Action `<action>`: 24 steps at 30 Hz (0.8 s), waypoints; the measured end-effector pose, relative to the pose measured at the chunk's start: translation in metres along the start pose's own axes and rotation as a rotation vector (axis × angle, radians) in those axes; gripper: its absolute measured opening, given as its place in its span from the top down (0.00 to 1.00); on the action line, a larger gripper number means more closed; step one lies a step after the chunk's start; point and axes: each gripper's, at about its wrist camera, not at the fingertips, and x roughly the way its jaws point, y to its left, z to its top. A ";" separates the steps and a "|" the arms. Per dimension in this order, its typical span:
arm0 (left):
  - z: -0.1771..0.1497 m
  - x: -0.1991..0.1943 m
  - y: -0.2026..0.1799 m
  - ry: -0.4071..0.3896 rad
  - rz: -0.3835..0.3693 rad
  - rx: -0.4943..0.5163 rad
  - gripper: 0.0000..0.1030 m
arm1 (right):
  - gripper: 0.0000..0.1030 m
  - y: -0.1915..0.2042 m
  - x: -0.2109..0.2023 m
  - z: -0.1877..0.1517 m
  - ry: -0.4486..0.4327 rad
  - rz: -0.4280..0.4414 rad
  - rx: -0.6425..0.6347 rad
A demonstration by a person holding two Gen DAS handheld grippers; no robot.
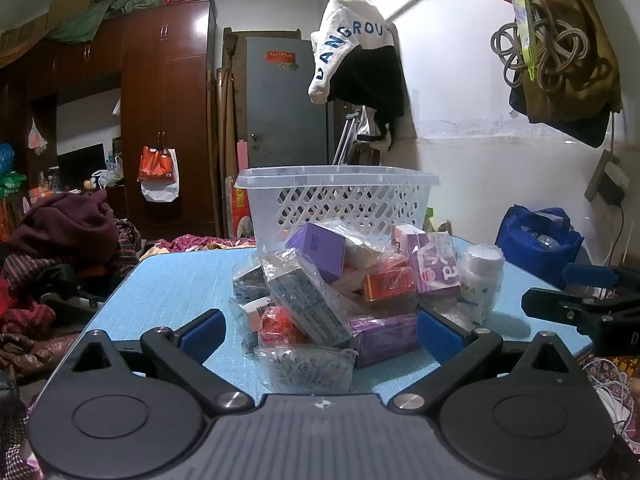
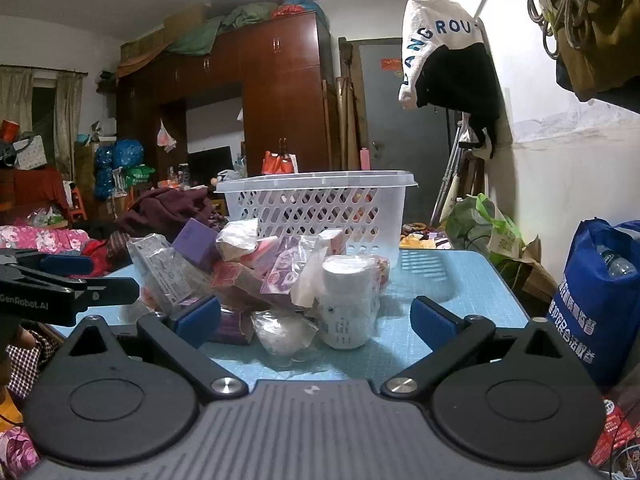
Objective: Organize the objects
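Fingers of our left gripper [image 1: 320, 330] stand spread wide, gripping nothing, at the near edge of the pile of bagged boxes [image 1: 320, 300] on the blue table [image 1: 168, 292]. Behind the pile sits the white basket [image 1: 336, 200]. Our right gripper [image 2: 316, 320] likewise gapes, a white bottle [image 2: 346, 304] untouched between its fingers.

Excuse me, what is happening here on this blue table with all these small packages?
A person holds two tongs over a blue table, and both are open and empty. The left tongs face a pile of wrapped medicine boxes; the right tongs face a white bottle at the pile's edge. A white plastic basket stands behind the pile. Nothing has been picked up yet.
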 end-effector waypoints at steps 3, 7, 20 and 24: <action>-0.001 0.001 0.000 0.003 -0.002 0.001 0.00 | 0.00 0.000 0.000 0.000 0.001 -0.001 -0.001; -0.001 0.001 -0.001 0.005 -0.005 0.003 0.00 | 0.00 -0.001 0.002 0.000 0.002 0.005 -0.001; -0.002 0.003 -0.003 0.007 -0.016 0.004 0.00 | 0.00 -0.004 0.002 -0.001 0.002 0.024 0.024; -0.002 0.003 -0.003 0.010 -0.018 0.006 0.00 | 0.00 -0.004 0.003 -0.001 0.001 0.026 0.023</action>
